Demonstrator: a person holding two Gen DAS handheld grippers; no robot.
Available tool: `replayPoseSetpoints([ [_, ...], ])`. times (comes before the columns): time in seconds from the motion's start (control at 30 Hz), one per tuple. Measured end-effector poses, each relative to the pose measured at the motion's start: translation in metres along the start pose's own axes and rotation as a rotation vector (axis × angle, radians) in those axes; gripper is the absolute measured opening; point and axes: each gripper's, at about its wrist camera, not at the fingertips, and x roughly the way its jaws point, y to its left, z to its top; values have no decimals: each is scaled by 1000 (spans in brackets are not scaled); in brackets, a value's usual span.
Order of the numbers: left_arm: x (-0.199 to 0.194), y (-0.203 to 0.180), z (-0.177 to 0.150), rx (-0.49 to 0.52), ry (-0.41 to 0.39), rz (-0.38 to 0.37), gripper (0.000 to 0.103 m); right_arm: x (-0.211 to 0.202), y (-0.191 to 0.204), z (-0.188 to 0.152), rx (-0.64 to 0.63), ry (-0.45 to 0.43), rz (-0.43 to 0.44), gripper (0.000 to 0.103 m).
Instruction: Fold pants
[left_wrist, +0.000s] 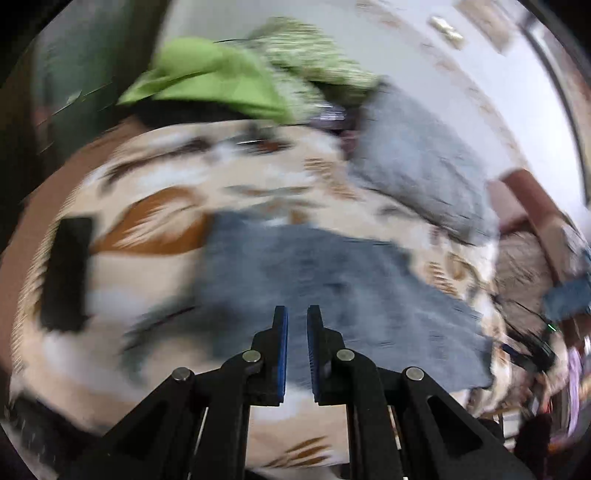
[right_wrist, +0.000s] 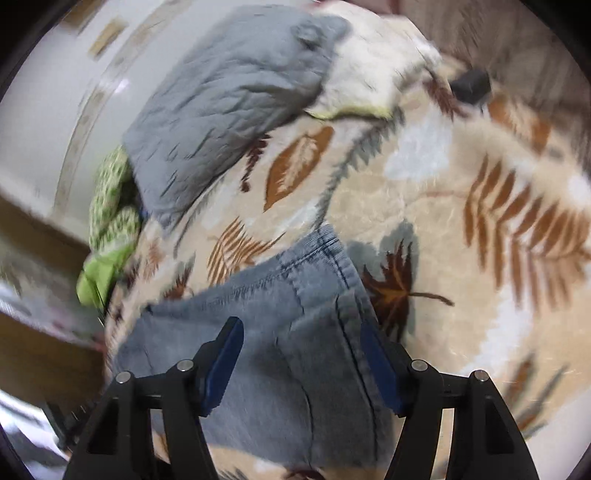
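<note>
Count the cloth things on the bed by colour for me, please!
Blue: 1, the jeans
Grey: 1, the pillow
Green: 2, the plain green cloth and the green patterned cloth
Beige with leaves: 1, the blanket
Total: 5

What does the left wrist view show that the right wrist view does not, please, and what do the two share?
Only the left wrist view shows the left gripper, its jaws nearly shut with nothing between them, and a dark rectangular object lying on the blanket.

Only the right wrist view shows the right gripper, jaws spread wide over the jeans without pinching them, and the jeans' stitched seam.

Both show the blue jeans on the leaf-print blanket, a grey pillow and green cloth.
</note>
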Motion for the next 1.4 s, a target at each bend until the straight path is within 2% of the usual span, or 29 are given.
replayPoseSetpoints([
  [0.1,28,-56,5,113,29,-65,9,23,-9,11,35,55,-18,69],
  [0.17,47,-82,5,147,59,-96,9,39,-14,16,50,98,-13,67],
  [0.23,69,-106,2,155,92,-143,9,54,-14,15,41,164,-37,47],
  [0.27,79,-114,-1,149,105,-161,9,60,-13,13,22,195,-64,25],
  [0.3,85,-118,-4,143,116,-172,9,63,-11,11,7,211,-73,18],
  [0.37,103,-125,-8,129,152,-193,9,57,-5,7,-36,190,-68,16],
  [0.53,129,-127,-11,95,193,-187,9,19,7,16,-42,18,11,15],
  [0.63,136,-129,-10,85,179,-191,9,6,20,27,-67,-83,18,14],
  [0.73,145,-131,-10,74,158,-189,9,9,25,40,-58,-127,26,14],
  [0.77,148,-130,-10,66,156,-189,9,14,26,43,-56,-125,9,14],
  [0.83,156,-128,-13,47,147,-186,9,30,22,47,-78,-125,-86,14],
  [0.97,160,-116,-17,18,126,-179,9,51,-10,49,-12,-87,-215,14],
  [1.07,160,-106,-17,-1,120,-174,11,44,-20,51,62,-80,-273,15],
  [1.13,159,-100,-17,-19,106,-164,12,28,-9,52,58,-122,-244,15],
  [1.2,156,-96,-19,-27,90,-148,14,20,21,52,-37,-134,-156,16],
  [1.23,154,-96,-20,-23,86,-146,14,22,41,51,-101,-109,-102,18],
  [1.27,152,-97,-22,-14,82,-146,15,27,57,47,-147,-82,-56,24],
  [1.3,149,-100,-24,12,73,-145,16,36,81,42,-205,-34,16,33],
  [1.37,144,-105,-27,61,61,-134,19,61,124,27,-279,55,128,80],
  [1.4,140,-109,-30,99,53,-121,23,69,138,18,-294,70,166,84],
])
